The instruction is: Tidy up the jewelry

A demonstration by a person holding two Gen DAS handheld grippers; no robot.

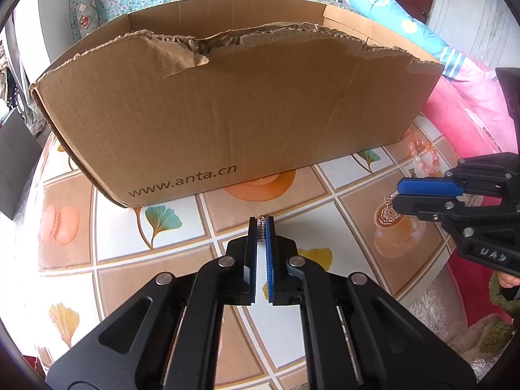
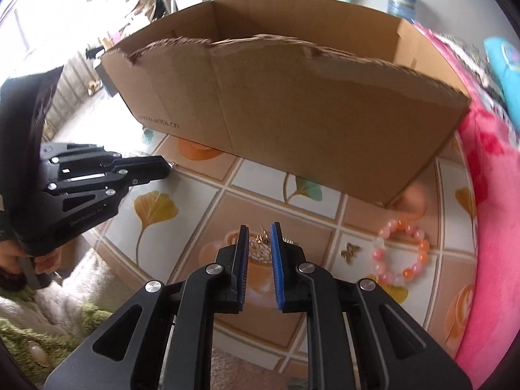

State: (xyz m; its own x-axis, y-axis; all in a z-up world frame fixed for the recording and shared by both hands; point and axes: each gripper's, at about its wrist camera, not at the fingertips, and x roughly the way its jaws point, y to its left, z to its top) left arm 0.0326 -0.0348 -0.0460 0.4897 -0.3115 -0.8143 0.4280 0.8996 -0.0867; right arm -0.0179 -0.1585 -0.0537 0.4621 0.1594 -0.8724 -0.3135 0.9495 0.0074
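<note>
My left gripper (image 1: 261, 224) is shut on a small silver jewelry piece (image 1: 260, 227) pinched at its fingertips, just in front of the cardboard box (image 1: 227, 104). My right gripper (image 2: 260, 232) stands narrowly open around a gold earring with a round patterned pendant (image 2: 260, 250) lying on the table; in the left wrist view the earring (image 1: 389, 214) sits at the right gripper's (image 1: 398, 195) tips. A pink and orange bead bracelet (image 2: 403, 253) and a small gold butterfly charm (image 2: 349, 252) lie to the right of it.
The open box with torn front edge (image 2: 286, 104) stands at the back of the round table with patterned cloth (image 2: 182, 195). Pink bedding (image 2: 487, 195) borders the table's right side. A green and white fuzzy fabric (image 2: 48, 318) lies at lower left.
</note>
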